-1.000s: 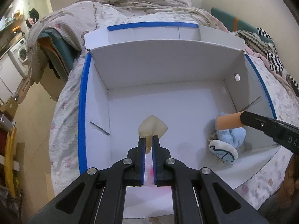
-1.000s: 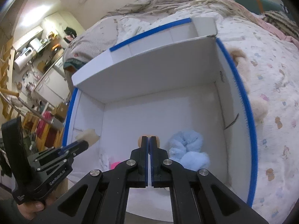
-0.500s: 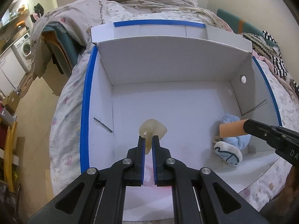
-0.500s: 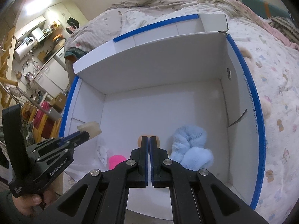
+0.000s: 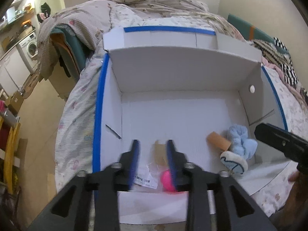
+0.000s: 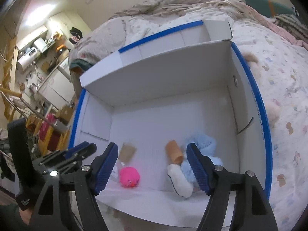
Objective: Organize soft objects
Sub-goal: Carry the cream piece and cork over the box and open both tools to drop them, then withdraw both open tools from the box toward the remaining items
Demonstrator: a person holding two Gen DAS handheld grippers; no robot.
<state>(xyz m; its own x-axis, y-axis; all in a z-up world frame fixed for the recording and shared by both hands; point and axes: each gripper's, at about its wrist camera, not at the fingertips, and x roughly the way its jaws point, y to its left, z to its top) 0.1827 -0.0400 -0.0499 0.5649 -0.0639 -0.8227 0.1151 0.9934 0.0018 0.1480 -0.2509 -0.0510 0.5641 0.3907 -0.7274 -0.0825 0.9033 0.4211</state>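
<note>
A white cardboard box with blue taped edges (image 5: 100,104) (image 6: 258,104) lies open on a bed. Inside are a blue plush toy (image 5: 240,141) (image 6: 202,144), an orange soft cylinder (image 5: 218,141) (image 6: 174,151), a beige soft piece (image 5: 159,152) (image 6: 128,151) and a pink ball (image 5: 167,180) (image 6: 129,177). My left gripper (image 5: 153,156) is open above the beige piece. My right gripper (image 6: 152,165) is open above the orange cylinder; it also shows in the left wrist view (image 5: 279,140).
A clear plastic bag with a barcode label (image 5: 144,175) lies at the box's near wall. The bed has a floral sheet (image 6: 284,73) and rumpled blankets (image 5: 154,2). A small beige plush (image 6: 273,109) lies right of the box. A kitchen area lies left.
Both grippers have opened. The beige piece has dropped from the left gripper and the orange cylinder from the right gripper onto the box floor.
</note>
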